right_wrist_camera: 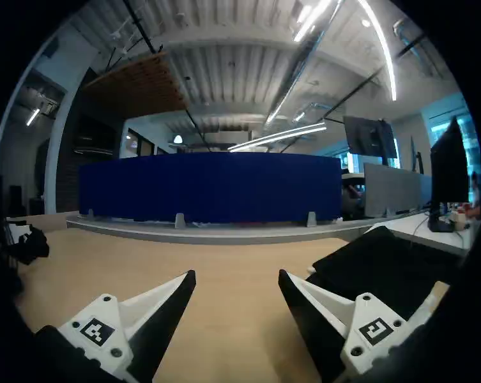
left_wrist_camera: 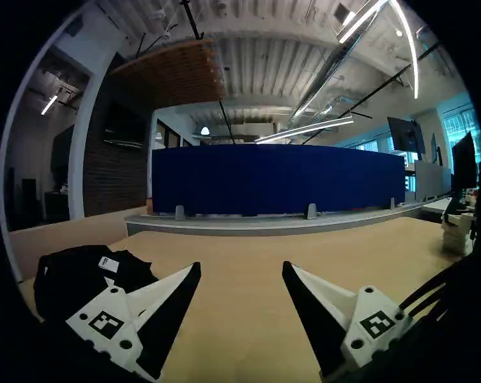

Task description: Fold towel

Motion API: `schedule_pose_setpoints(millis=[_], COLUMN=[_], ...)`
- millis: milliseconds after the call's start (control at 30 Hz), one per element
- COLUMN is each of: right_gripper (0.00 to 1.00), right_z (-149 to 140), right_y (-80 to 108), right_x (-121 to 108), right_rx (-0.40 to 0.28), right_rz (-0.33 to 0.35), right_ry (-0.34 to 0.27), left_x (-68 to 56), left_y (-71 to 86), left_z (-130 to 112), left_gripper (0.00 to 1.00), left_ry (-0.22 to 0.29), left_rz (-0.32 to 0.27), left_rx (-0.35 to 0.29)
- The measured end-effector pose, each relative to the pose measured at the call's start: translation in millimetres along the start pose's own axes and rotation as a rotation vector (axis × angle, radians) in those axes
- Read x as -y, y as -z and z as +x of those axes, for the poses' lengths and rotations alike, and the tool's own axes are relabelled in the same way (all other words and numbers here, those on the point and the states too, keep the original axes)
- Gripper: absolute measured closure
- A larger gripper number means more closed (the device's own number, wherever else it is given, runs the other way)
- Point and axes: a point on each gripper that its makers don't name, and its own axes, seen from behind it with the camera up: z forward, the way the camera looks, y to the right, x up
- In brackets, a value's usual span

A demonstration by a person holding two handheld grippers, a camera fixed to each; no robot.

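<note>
The left claw point(left_wrist_camera: 240, 268) hangs spread and empty above the pale wooden bench point(left_wrist_camera: 342, 249), on the near side of the blue partition point(left_wrist_camera: 272, 179) that runs along the bench's far edge. A crumpled black towel point(left_wrist_camera: 74, 281) with a white tag lies on the bench short of the partition's left end, partly hidden behind the claw's left finger. The right claw point(right_wrist_camera: 236, 274) is likewise spread, gripping nothing, facing the partition. A flat black sheet point(right_wrist_camera: 381, 268), cloth or mat unclear, lies short of the partition's right end.

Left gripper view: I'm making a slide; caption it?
Open left tool over wooden table, crumpled black towel beside it.
</note>
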Motion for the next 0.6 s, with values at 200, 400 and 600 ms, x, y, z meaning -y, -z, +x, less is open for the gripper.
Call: schedule_pose_setpoints(millis=[200,400,600], right_gripper=[0.0,0.0,0.0], right_z=[-1.0,-1.3,-1.2], right_y=[1.1,1.9,2.0], right_x=[-0.3,-0.3,0.1], right_rx=[0.0,0.0,0.0], right_rz=[0.0,0.0,0.0], right_ry=[0.0,0.0,-0.001], left_x=[0.2,0.9,0.0], left_y=[-0.1,0.5,0.8], left_z=[0.0,-0.1,0.6], left_gripper=[0.06,0.05,0.05], left_ry=[0.0,0.0,0.0], left_rz=[0.0,0.0,0.0], left_rx=[0.0,0.0,0.0])
